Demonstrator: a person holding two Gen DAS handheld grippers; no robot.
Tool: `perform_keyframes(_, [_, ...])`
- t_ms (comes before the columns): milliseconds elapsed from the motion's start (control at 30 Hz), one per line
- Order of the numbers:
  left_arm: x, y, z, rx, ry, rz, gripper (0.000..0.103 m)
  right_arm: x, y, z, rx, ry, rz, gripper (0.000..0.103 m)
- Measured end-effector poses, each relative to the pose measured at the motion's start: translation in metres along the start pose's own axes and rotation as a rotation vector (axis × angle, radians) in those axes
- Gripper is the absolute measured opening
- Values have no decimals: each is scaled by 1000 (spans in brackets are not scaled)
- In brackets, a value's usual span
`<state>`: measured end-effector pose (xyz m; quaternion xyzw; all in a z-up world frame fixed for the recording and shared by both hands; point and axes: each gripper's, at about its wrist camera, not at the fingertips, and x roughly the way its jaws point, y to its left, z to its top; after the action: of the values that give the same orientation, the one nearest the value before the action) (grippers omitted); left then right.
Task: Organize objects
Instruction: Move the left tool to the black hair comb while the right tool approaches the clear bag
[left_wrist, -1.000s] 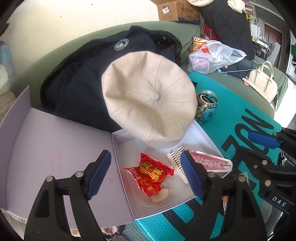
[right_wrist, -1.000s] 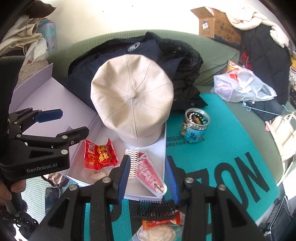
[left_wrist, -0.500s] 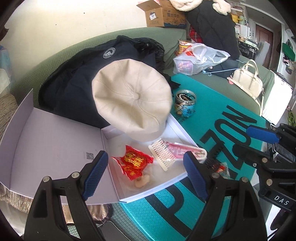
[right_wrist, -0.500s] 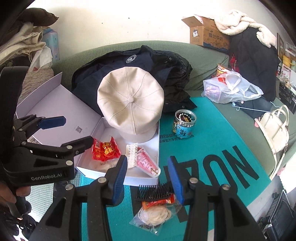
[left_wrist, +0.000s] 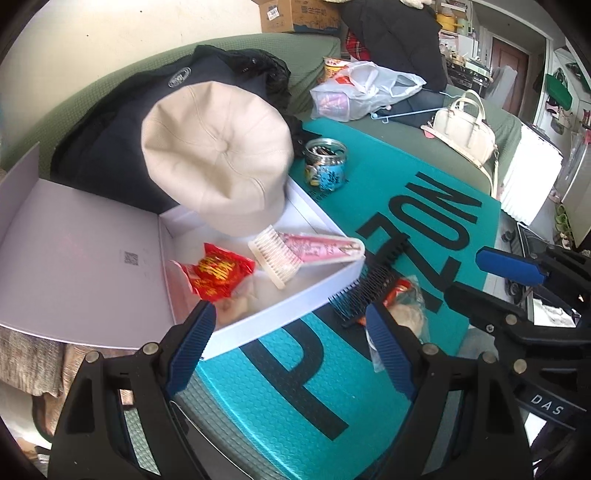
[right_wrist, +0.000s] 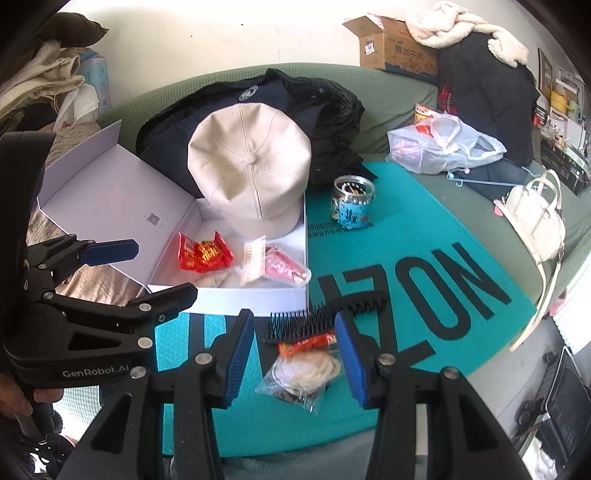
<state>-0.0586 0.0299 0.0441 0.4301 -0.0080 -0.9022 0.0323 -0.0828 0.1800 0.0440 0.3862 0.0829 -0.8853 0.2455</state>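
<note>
The left claw (left_wrist: 288, 343) hangs with its jaws apart and nothing between them, over the near wall of the white box (left_wrist: 280, 314) and the teal mat (left_wrist: 406, 206) in front of it. The right claw (right_wrist: 295, 350) also stands apart, gripping nothing; in its own view a clear bag (right_wrist: 306, 373) of pale rings lies on the mat between its blue pads (right_wrist: 236, 354), not touching either, with a small orange packet (right_wrist: 303, 341) at the bag's far end. Just beyond the pads lies a black comb (right_wrist: 325, 317), teeth toward the box, close to the box's near wall.

Inside the box are a red snack pack (right_wrist: 205, 254), a cream comb (right_wrist: 253, 258) and a pink packet (right_wrist: 284, 266) that sticks out past the right-hand wall. A beige cap (right_wrist: 251, 170) rests on the box's far end and leans back against a dark jacket (right_wrist: 295, 99) on the green sofa (right_wrist: 388, 92). The box lid (right_wrist: 110, 184) lies folded open to the left. A small jar (right_wrist: 352, 203) with a blue label stands on the mat right of the cap, apart from the box. Farther right on the sofa are a plastic bag (right_wrist: 443, 147) and a white handbag (right_wrist: 535, 218), both well away from either claw.
</note>
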Motion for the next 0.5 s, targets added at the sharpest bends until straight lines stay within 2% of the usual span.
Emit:
perform_keyframes(133, [10, -6, -10, 17, 18, -25, 82, 5, -1, -15, 8, 17, -27, 46])
perform_keyframes(400, [35, -12, -27, 23, 37, -90, 82, 19, -12, -42, 83, 49, -27, 46])
perform_keyframes(500, [48, -11, -34, 14, 64, -111, 82, 26, -16, -51, 103, 70, -20, 53])
